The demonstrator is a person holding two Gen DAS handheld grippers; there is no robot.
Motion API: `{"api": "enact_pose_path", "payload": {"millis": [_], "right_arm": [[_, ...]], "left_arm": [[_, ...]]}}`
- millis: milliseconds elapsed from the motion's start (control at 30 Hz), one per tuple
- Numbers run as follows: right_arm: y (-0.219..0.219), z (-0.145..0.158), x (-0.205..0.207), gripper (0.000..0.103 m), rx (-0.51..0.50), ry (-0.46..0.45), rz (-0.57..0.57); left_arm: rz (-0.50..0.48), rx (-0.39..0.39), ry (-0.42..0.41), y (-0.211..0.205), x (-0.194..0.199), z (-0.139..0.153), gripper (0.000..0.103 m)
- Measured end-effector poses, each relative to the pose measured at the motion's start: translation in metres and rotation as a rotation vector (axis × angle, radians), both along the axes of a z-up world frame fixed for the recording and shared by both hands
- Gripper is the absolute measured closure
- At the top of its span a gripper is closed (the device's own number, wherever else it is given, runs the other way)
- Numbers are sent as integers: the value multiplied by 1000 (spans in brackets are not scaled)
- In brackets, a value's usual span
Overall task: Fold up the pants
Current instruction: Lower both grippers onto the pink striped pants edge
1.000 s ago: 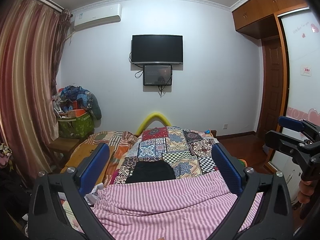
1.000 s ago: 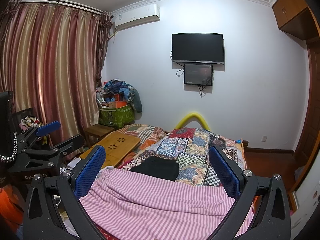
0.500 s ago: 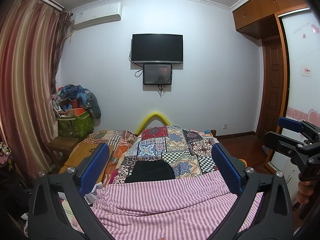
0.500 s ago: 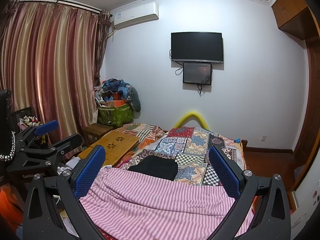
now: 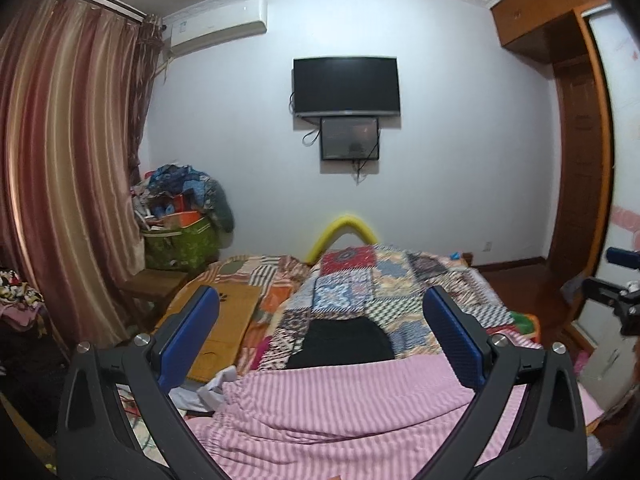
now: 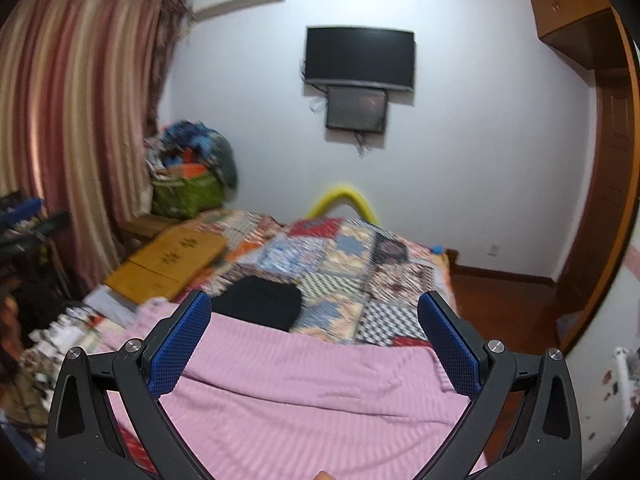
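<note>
Pink striped pants (image 5: 340, 412) lie spread across the near end of the bed, also in the right wrist view (image 6: 312, 392). A black garment (image 5: 340, 344) lies just beyond them on the patchwork quilt (image 5: 372, 280); it shows in the right wrist view too (image 6: 260, 304). My left gripper (image 5: 320, 336) is open and empty, above the pants. My right gripper (image 6: 314, 340) is open and empty, above the pants. The right gripper shows at the right edge of the left wrist view (image 5: 616, 300).
A wooden lap table (image 6: 168, 260) lies on the bed's left side. A green bag heaped with clothes (image 5: 180, 236) stands by the curtain (image 5: 64, 180). A TV (image 5: 346, 86) hangs on the far wall. A wardrobe (image 5: 580, 160) is at right.
Both grippers have moved forward and tilted down a little over the pants. The right wrist view is now blurred with motion. Both stay open.
</note>
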State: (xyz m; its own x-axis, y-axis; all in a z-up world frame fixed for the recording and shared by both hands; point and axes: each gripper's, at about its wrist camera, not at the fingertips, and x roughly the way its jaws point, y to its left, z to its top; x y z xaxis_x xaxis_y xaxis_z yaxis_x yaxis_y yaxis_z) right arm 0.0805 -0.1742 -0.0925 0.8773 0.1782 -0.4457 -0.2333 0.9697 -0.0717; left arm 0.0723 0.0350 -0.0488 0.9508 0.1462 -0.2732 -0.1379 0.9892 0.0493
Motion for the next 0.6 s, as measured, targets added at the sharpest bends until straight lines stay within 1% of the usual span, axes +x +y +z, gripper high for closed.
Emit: {"api": "enact_pose_path", "payload": {"millis": [200, 400, 500, 600], "right_arm": [[-33, -28, 39, 0, -56, 83, -82], [-61, -51, 69, 0, -50, 159, -130], [-77, -64, 87, 0, -50, 190, -161], [-92, -80, 104, 0, -57, 222, -196]], "left_arm": [[19, 6, 85, 24, 48, -29, 0], [105, -33, 193, 64, 112, -71, 0], [121, -49, 246, 84, 142, -91, 0], [158, -63, 302, 106, 170, -115, 0]]}}
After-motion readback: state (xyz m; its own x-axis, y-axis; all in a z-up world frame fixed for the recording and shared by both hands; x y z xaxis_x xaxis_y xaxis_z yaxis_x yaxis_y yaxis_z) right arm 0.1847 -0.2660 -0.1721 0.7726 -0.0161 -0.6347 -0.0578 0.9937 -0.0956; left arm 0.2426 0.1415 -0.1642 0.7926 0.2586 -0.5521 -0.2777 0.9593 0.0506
